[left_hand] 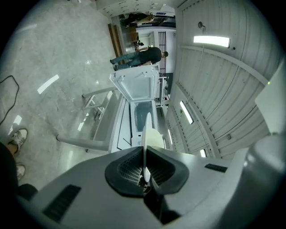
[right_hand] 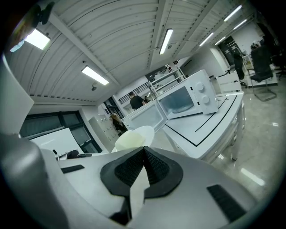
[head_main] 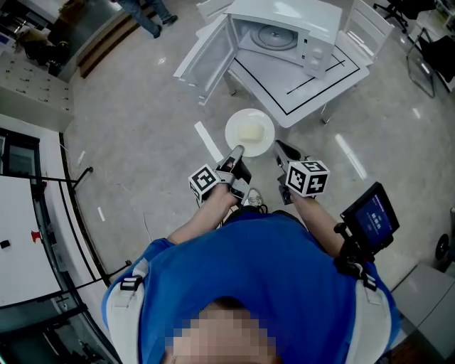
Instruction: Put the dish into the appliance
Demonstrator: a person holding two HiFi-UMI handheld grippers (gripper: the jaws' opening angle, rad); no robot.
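A round white plate (head_main: 249,132) with a pale lump of food hangs level above the floor, short of the table. My left gripper (head_main: 235,152) is shut on its near rim; in the left gripper view the plate (left_hand: 152,136) runs edge-on between the pads (left_hand: 145,172). My right gripper (head_main: 281,147) is shut with nothing between its jaws, its tip close beside the plate's right edge; whether it touches I cannot tell. The plate (right_hand: 134,137) shows just beyond its jaws (right_hand: 143,154). The white microwave (head_main: 277,32) stands on a white table (head_main: 313,78), its door (head_main: 210,57) swung wide open to the left.
A glass turntable (head_main: 274,35) lies inside the microwave. A dark screen (head_main: 370,217) rides at my right hip. Another person (head_main: 146,14) stands at the far back left. White panels (head_main: 21,234) and a black-framed partition line the left side.
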